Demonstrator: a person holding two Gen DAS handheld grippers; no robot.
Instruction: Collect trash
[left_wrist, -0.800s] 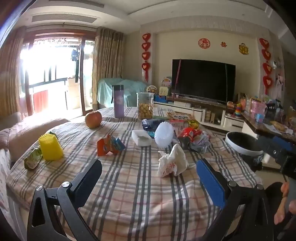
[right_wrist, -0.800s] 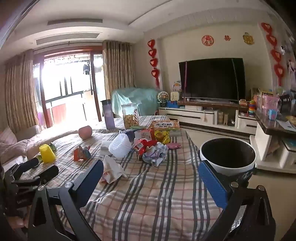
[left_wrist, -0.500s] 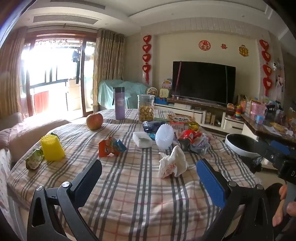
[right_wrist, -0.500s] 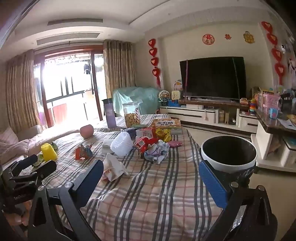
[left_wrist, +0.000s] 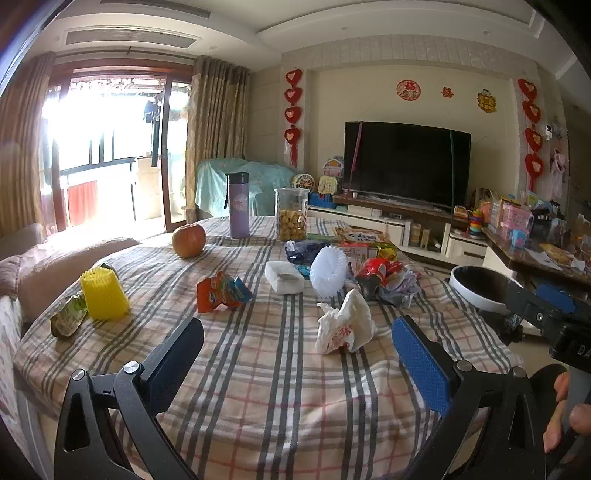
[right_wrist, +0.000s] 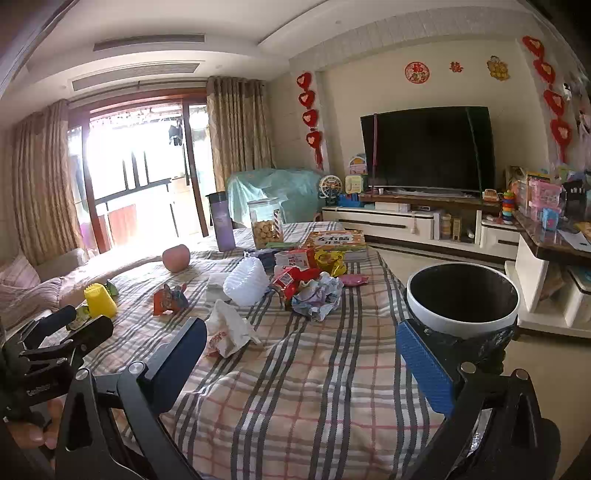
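Trash lies scattered over the plaid-covered table (left_wrist: 280, 373), none of it gathered as far as I can see. Nearest the person is a crumpled white paper bag (left_wrist: 345, 323) with red print, lying just ahead of the left gripper (left_wrist: 295, 354), whose jaws stand wide apart and hold nothing. Beyond it sits a heap of wrappers: a red snack packet (right_wrist: 291, 278), a balled-up grey-blue wrapper (right_wrist: 317, 295) and a yellow packet (right_wrist: 330, 258), all touching or nearly so. Off to the left are an orange snack wrapper (left_wrist: 221, 291), a yellow ribbed cup (left_wrist: 103, 293) upside down, and a green wrapper (left_wrist: 68, 314) beside it.

The trash bin (right_wrist: 461, 295), white-rimmed with a dark liner, stands off the table's right edge. What shows of its inside looks dark and bare, though I can't see the bottom. The right gripper (right_wrist: 301, 358) is likewise spread open and empty, hovering over the near end of the table with the bin just beyond its right finger.

So I'd judge the job barely started: every piece is on the cloth. The apple (left_wrist: 188, 240), purple bottle (left_wrist: 238, 205) and biscuit jar (left_wrist: 291, 214) farther back look like keepers.
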